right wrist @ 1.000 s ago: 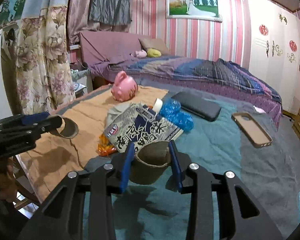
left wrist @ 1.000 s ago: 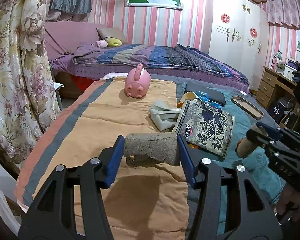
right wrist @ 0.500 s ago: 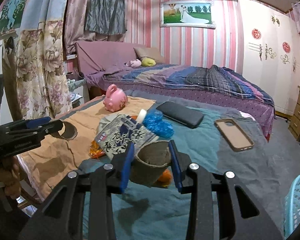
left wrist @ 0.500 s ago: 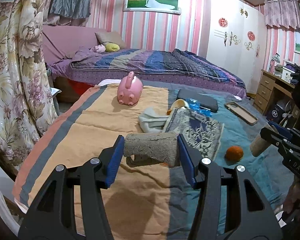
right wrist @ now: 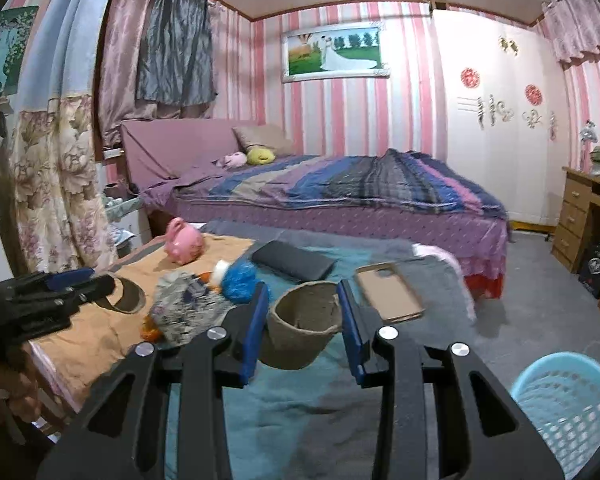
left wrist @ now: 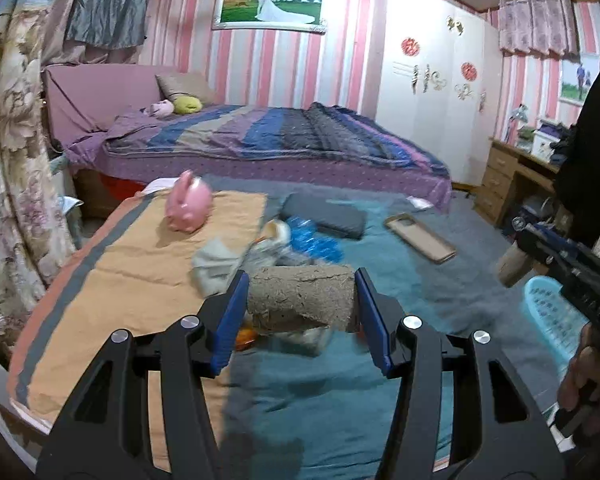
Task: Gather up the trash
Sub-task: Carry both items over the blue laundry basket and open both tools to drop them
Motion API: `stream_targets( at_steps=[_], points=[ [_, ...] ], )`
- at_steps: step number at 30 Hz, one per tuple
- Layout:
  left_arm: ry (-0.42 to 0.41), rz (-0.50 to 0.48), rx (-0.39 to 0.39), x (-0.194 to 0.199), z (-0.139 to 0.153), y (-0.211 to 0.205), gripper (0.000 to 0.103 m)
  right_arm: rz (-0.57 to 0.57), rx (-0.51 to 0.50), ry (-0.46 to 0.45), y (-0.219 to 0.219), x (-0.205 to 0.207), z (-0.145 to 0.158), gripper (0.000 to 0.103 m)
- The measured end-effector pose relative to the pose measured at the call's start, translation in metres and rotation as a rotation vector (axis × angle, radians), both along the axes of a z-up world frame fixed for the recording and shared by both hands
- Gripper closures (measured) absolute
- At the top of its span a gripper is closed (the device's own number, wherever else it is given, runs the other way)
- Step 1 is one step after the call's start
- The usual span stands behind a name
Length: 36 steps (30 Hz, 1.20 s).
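My left gripper (left wrist: 298, 300) is shut on a grey-brown fibre cup (left wrist: 300, 300), held sideways between its blue pads above the low bed. My right gripper (right wrist: 302, 316) is shut on a second fibre cup (right wrist: 304, 326), mouth up, also lifted off the cover. More trash lies on the bed: a printed snack bag (right wrist: 184, 312), a crumpled blue wrapper (right wrist: 238, 278) and an orange scrap (right wrist: 150, 332). A light blue basket (right wrist: 568, 408) stands on the floor at the lower right; it also shows as the basket (left wrist: 552, 316) in the left wrist view.
A pink piggy bank (left wrist: 188, 206), a dark pouch (left wrist: 324, 216) and a phone case (left wrist: 420, 238) lie on the orange and teal cover. A big bed (right wrist: 340, 192) fills the back. A wooden desk (right wrist: 584, 216) stands at right, flowered curtains (left wrist: 8, 184) at left.
Both grippers rose and swung right with their cups still held. The trash pile dropped lower and left in view, and the blue basket came into sight.
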<state>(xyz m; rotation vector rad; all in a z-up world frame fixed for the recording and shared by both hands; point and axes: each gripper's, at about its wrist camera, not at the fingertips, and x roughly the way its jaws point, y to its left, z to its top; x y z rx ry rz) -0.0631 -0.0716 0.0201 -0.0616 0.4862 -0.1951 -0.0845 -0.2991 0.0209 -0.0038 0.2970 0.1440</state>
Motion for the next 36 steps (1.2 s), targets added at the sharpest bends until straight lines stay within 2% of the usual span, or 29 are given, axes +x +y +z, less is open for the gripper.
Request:
stream_targets(
  at_steps=[4, 9, 12, 16, 23, 27, 29, 31, 32, 33, 34, 35, 36],
  points=[
    [-0.024, -0.049, -0.009, 0.001, 0.017, -0.034, 0.051, -0.067, -0.017, -0.009, -0.029, -0.006, 0.014, 0.068],
    [-0.045, -0.125, -0.007, 0.001, 0.033, -0.077, 0.051, -0.15, 0.063, -0.035, -0.09, -0.013, 0.039, 0.068],
    [-0.046, -0.198, -0.036, 0.0, 0.04, -0.105, 0.051, -0.237, 0.049, -0.049, -0.122, -0.024, 0.051, 0.068],
    [-0.026, -0.292, -0.02, 0.003, 0.038, -0.157, 0.051, -0.366, 0.054, -0.05, -0.158, -0.048, 0.041, 0.068],
    [0.003, -0.486, 0.002, 0.005, 0.026, -0.268, 0.051, -0.526, 0.184, -0.018, -0.244, -0.089, 0.017, 0.067],
    [0.051, -0.57, 0.005, 0.002, 0.008, -0.322, 0.051, -0.565, 0.209, 0.0, -0.269, -0.09, 0.007, 0.067],
    [0.06, -0.594, 0.009, -0.002, 0.002, -0.338, 0.051, -0.604, 0.228, -0.002, -0.276, -0.089, 0.003, 0.061],
    [0.076, -0.613, 0.011, -0.003, -0.006, -0.351, 0.05, -0.609, 0.243, 0.003, -0.28, -0.085, 0.001, 0.06],
    [0.086, -0.615, 0.01, -0.004, -0.008, -0.355, 0.048, -0.607, 0.244, 0.004, -0.281, -0.084, 0.001, 0.059],
    [0.097, -0.617, 0.012, -0.003, -0.011, -0.36, 0.033, -0.617, 0.236, 0.006, -0.282, -0.084, 0.0, 0.055],
    [0.118, -0.615, 0.011, -0.001, -0.016, -0.364, 0.024, -0.626, 0.228, 0.008, -0.283, -0.084, -0.001, 0.046],
    [0.118, -0.607, 0.008, -0.001, -0.017, -0.365, 0.018, -0.63, 0.225, 0.006, -0.286, -0.085, -0.001, 0.042],
    [0.113, -0.602, 0.006, -0.001, -0.017, -0.365, 0.018, -0.639, 0.227, 0.005, -0.287, -0.086, -0.002, 0.042]
  ],
)
